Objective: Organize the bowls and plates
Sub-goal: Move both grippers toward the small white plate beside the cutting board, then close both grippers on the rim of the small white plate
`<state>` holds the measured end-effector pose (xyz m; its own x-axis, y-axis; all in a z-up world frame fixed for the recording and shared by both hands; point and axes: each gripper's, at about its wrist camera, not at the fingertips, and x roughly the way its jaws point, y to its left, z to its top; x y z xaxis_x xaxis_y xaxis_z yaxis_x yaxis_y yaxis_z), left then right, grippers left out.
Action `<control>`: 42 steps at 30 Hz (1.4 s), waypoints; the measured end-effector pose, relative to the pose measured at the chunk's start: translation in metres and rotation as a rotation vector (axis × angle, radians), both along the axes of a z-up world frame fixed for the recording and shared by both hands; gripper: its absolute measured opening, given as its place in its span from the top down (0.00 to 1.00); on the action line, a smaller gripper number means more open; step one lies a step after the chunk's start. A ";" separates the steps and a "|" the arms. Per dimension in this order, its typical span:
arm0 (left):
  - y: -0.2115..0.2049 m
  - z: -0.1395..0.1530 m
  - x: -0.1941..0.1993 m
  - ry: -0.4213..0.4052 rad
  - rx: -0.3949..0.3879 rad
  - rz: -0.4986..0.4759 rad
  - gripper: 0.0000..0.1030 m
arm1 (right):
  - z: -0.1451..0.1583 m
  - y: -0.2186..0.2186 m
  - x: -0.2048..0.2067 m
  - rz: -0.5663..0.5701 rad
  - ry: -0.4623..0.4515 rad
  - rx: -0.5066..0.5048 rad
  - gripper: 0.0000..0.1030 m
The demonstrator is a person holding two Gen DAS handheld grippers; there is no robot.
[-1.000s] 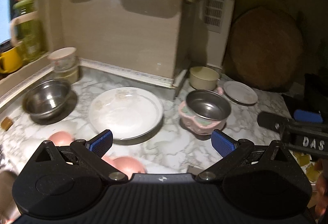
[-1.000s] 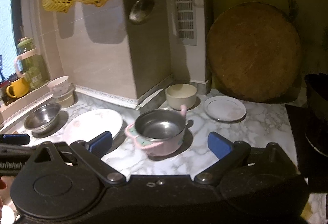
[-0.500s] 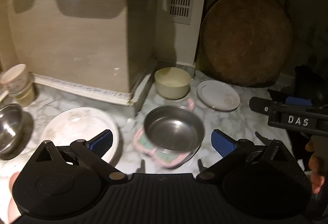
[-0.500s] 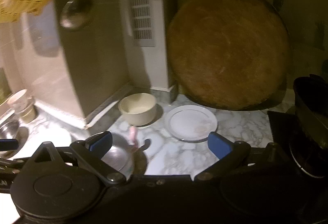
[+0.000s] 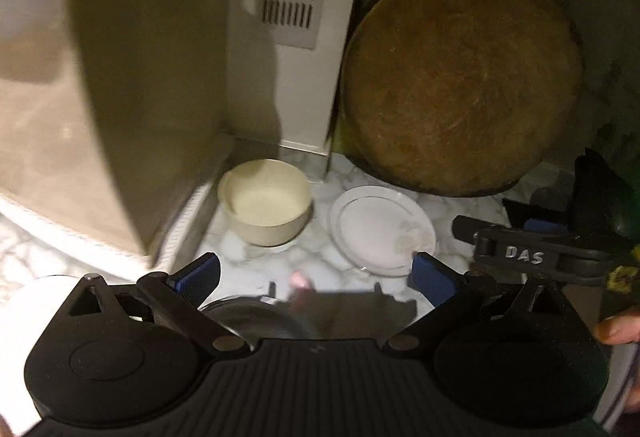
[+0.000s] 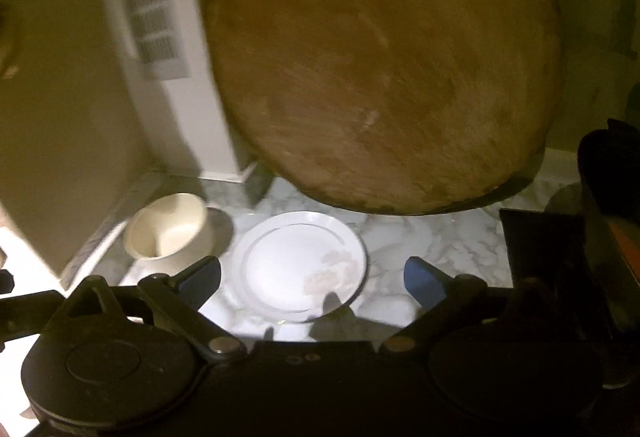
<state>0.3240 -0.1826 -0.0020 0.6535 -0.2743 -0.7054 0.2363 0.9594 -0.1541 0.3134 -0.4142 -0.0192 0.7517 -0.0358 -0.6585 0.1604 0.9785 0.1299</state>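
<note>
The marble counter [image 6: 432,237] carries everything, and the biggest thing on it is the round wooden board [image 6: 384,69], leaning upright against the back wall. At its foot lies a small white plate [image 6: 298,265], flat on the counter, with a cream bowl [image 6: 168,229] just beside it in the corner by the wall, near but not touching. A steel bowl [image 5: 256,321] shows partly at the bottom of the left wrist view, closer to the camera than the cream bowl, and a sliver of a larger white plate [image 5: 36,293] sits at that view's left edge. The right gripper [image 6: 312,279] hangs wide open and empty right over the near rim of the small plate; the left gripper [image 5: 316,277] is likewise wide apart and holds nothing, above the gap between the steel bowl and the small plate. As a judgement, the sorting has hardly begun: plates and bowls lie scattered, nothing is stacked within these views, and no dish is in a grip. The small plate looks to be the first target, and gathering the plates together and nesting the bowls is all left to do.
</note>
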 end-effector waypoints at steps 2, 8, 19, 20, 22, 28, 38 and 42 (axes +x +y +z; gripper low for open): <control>-0.009 -0.004 0.017 0.031 -0.015 -0.002 0.01 | -0.007 -0.010 0.012 -0.011 0.021 0.020 0.07; -0.035 -0.018 0.060 0.112 -0.038 0.001 0.01 | -0.024 -0.031 0.047 -0.014 0.074 0.023 0.11; -0.067 -0.063 0.124 0.256 -0.028 0.044 0.17 | -0.063 -0.061 0.107 -0.005 0.216 0.118 0.23; -0.070 -0.067 0.128 0.267 -0.029 0.047 0.18 | -0.065 -0.062 0.110 0.001 0.224 0.118 0.23; -0.074 -0.074 0.135 0.291 -0.030 0.053 0.19 | -0.070 -0.063 0.115 0.012 0.242 0.126 0.24; -0.081 -0.097 0.150 0.362 -0.054 0.073 0.32 | -0.083 -0.072 0.127 0.023 0.285 0.163 0.36; -0.080 -0.115 0.162 0.414 -0.070 0.094 0.42 | -0.091 -0.083 0.133 0.026 0.301 0.222 0.48; -0.077 -0.123 0.165 0.449 -0.104 0.098 0.51 | -0.093 -0.083 0.135 0.027 0.310 0.223 0.54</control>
